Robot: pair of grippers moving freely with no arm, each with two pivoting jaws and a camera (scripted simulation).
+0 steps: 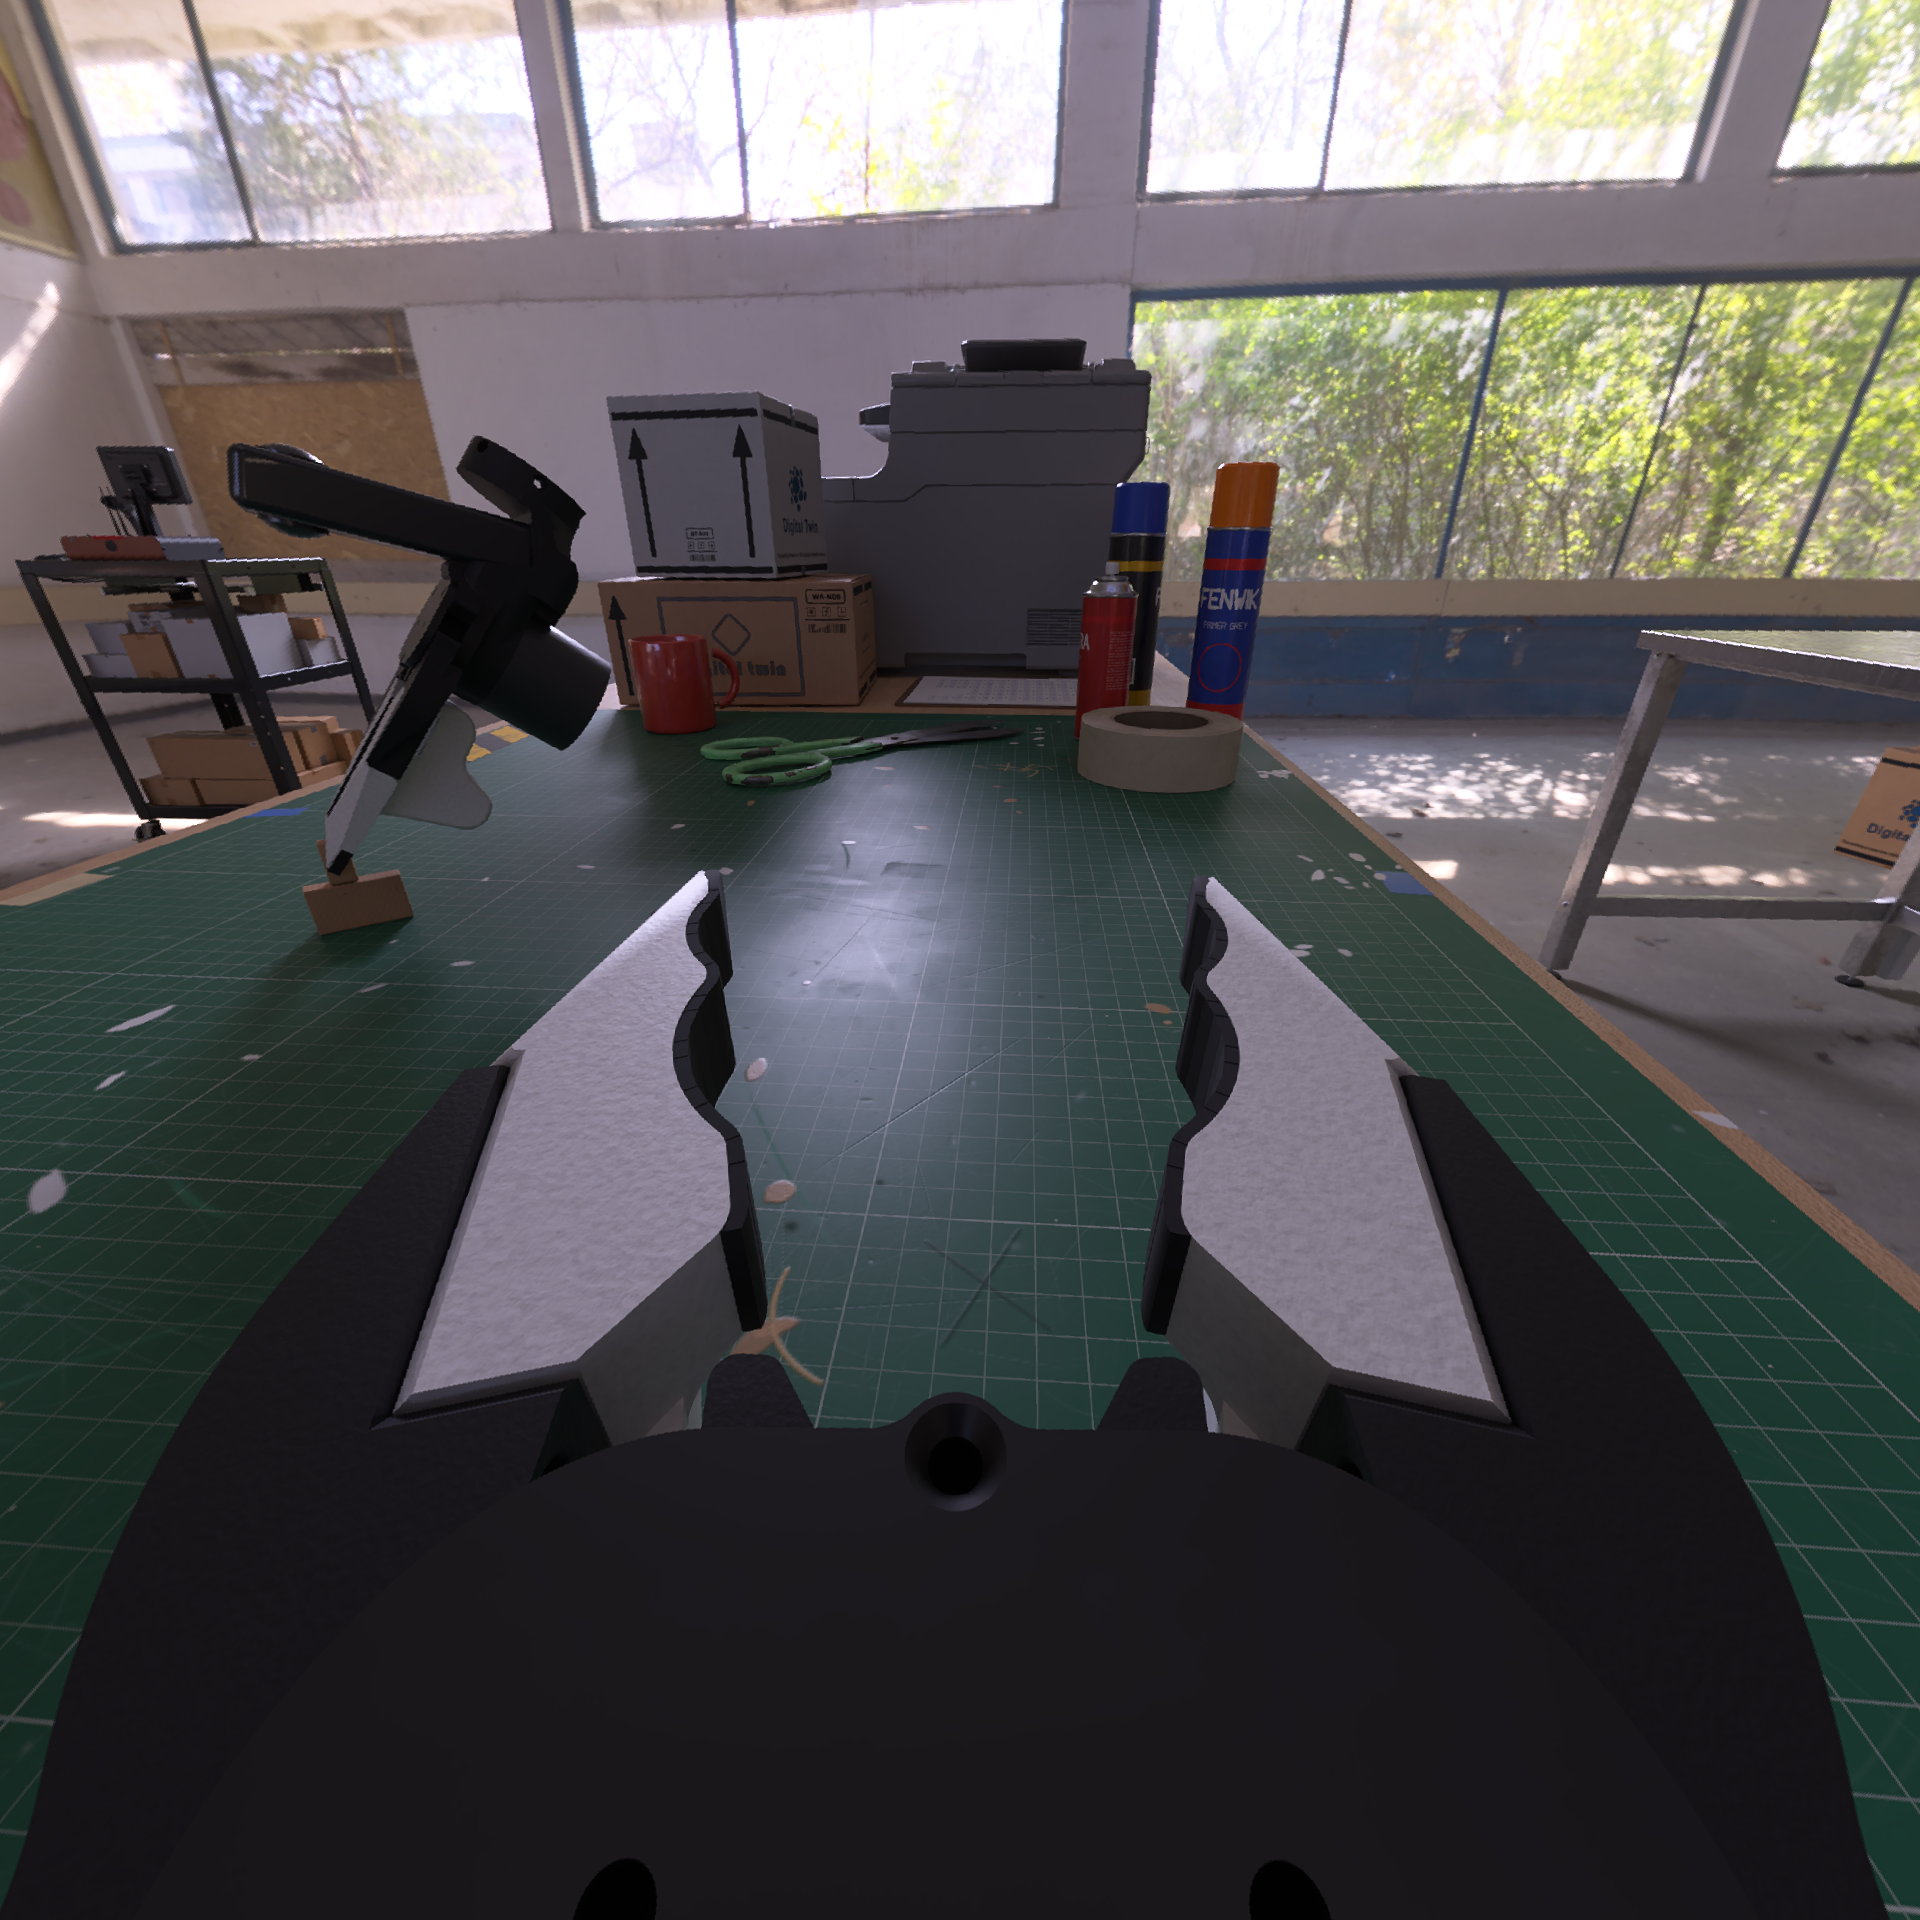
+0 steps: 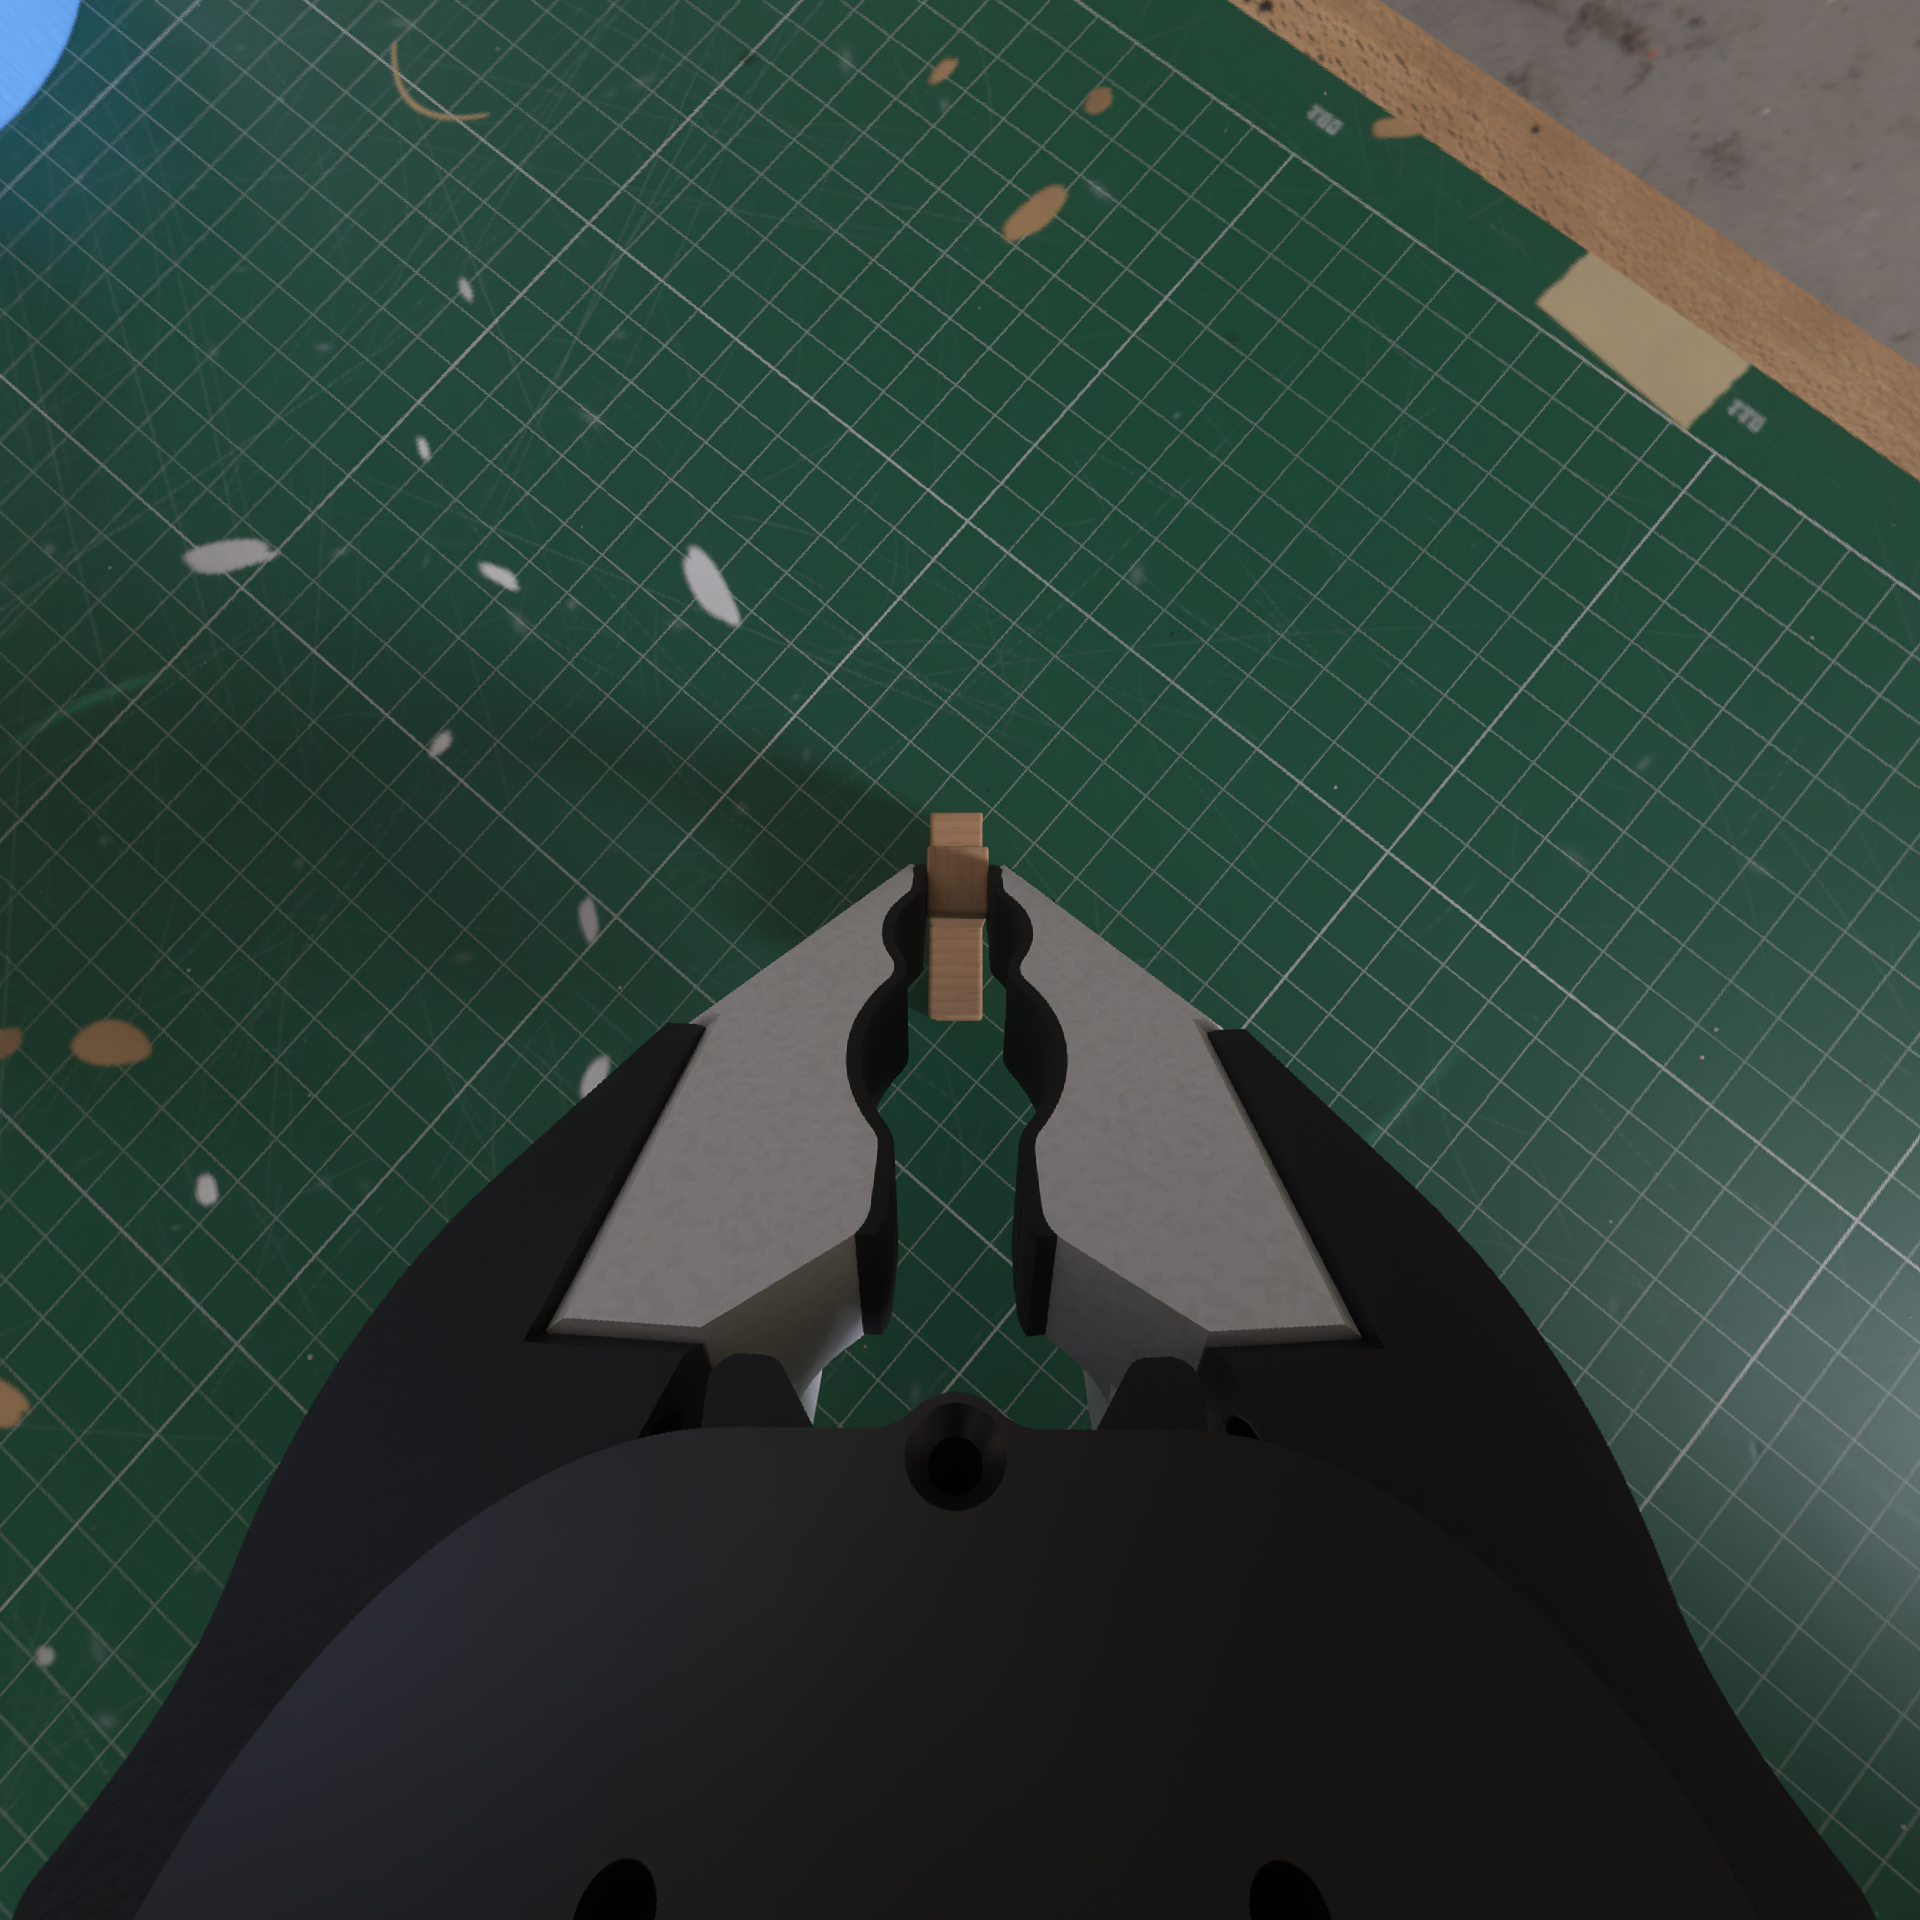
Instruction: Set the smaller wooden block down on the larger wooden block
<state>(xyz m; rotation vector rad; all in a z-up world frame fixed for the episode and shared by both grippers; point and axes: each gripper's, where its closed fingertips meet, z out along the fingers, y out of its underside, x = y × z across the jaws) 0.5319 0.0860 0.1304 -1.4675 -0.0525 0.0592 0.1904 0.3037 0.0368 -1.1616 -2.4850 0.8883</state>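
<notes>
The larger wooden block (image 1: 362, 902) lies on the green cutting mat (image 1: 935, 1039) at the far left of the left wrist view. My right gripper (image 1: 338, 847) tilts down over it, shut on the smaller wooden block (image 1: 339, 867). The small block sits at the top of the larger block's left end; I cannot tell whether they touch. In the right wrist view the right gripper (image 2: 958, 878) pinches the smaller block (image 2: 958, 883) at its fingertips, and the larger block (image 2: 956, 977) shows directly beneath. My left gripper (image 1: 958, 888) is open and empty above the mat's middle.
At the back of the table stand a red mug (image 1: 677, 683), green scissors (image 1: 800, 753), a tape roll (image 1: 1158, 748), spray cans (image 1: 1231, 592), cardboard boxes (image 1: 738, 639) and a printer (image 1: 997, 520). The mat's wooden edge (image 2: 1662, 208) runs close to the blocks.
</notes>
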